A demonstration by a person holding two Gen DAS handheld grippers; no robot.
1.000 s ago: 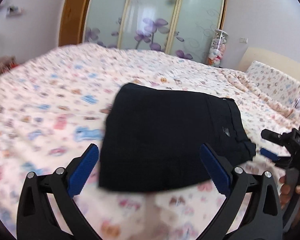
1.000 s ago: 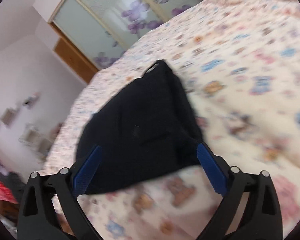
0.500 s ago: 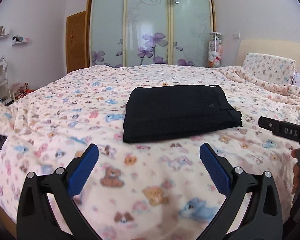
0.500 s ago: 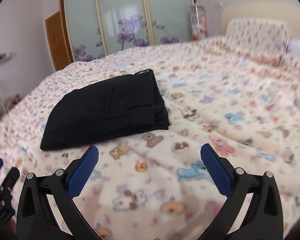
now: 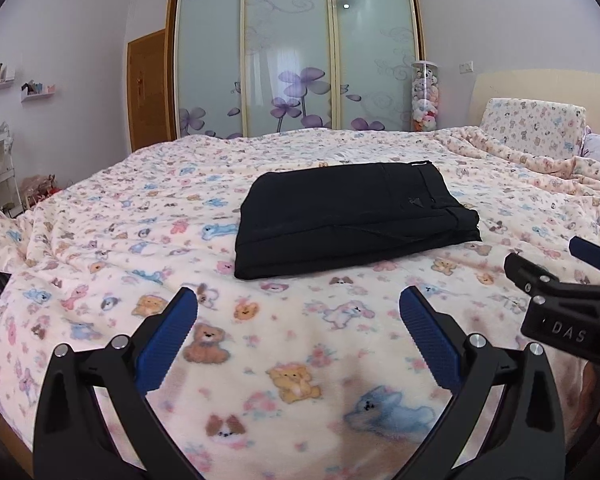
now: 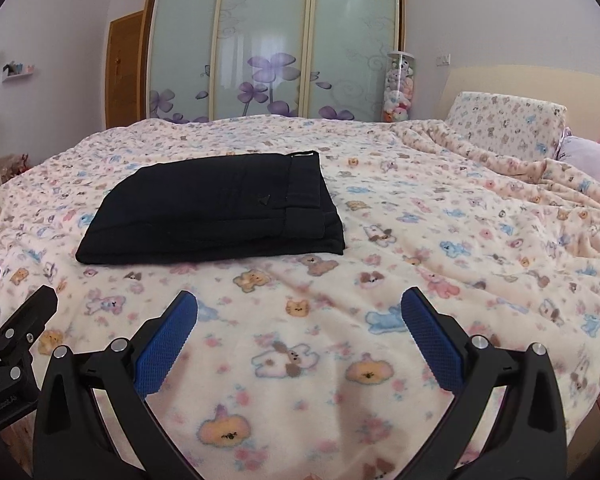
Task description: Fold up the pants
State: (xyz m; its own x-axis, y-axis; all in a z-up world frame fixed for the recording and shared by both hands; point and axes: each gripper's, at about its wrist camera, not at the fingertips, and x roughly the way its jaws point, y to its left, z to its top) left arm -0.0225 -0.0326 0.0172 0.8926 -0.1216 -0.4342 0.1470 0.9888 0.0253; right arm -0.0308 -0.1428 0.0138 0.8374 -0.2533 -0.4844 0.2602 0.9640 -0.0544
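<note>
The black pants lie folded into a flat rectangle on the bed, waistband to the right; they also show in the right wrist view. My left gripper is open and empty, held back from the pants above the bed's near edge. My right gripper is open and empty, also back from the pants. The right gripper shows at the right edge of the left wrist view. The left gripper shows at the left edge of the right wrist view.
The bed carries a pink animal-print blanket. A matching pillow and headboard stand at the right. A sliding wardrobe with flower glass is behind the bed. A wooden door and shelves are at the left.
Both grippers have pulled back and up from the folded pants, which now lie farther away. Both views have levelled out. The jaws stay open.
</note>
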